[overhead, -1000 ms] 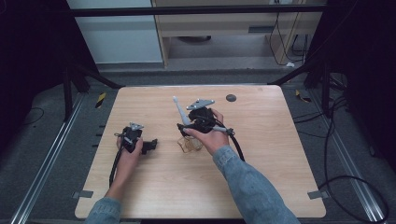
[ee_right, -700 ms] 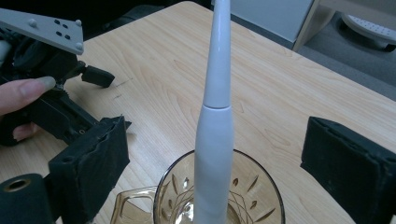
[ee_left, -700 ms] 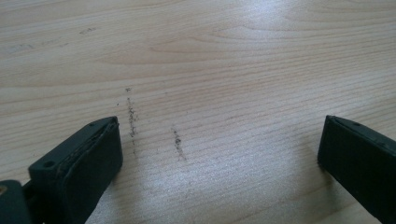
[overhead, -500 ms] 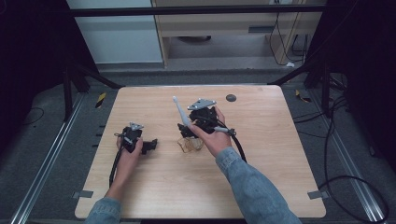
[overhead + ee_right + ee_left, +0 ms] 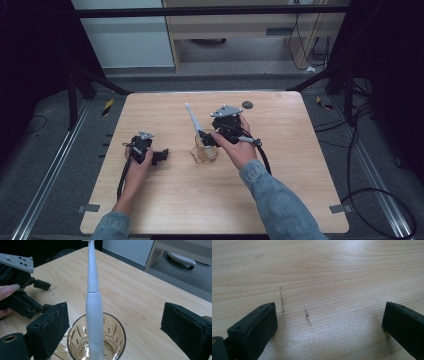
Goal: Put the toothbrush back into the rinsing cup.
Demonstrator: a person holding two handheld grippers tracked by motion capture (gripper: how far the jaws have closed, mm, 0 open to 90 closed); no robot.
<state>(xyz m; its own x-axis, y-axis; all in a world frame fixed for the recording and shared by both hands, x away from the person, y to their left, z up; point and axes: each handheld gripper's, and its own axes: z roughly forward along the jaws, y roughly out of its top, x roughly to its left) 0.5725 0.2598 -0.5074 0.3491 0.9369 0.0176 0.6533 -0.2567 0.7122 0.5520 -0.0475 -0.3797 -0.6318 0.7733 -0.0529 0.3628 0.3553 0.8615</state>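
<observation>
The white toothbrush stands in the cut-glass tumbler mid-bench, leaning on the rim. The right gripper hovers just over the glass, jaws spread wide either side of the handle, pinching nothing. The left gripper rests spread over bare wood. That brush looks light, stiff and slick: take the thick lower handle. The glass looks fragile and easily tipped.

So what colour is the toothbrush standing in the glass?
White, handle and neck alike. The toothbrush shows best in the right gripper view, standing in the amber-tinted cut glass.
</observation>
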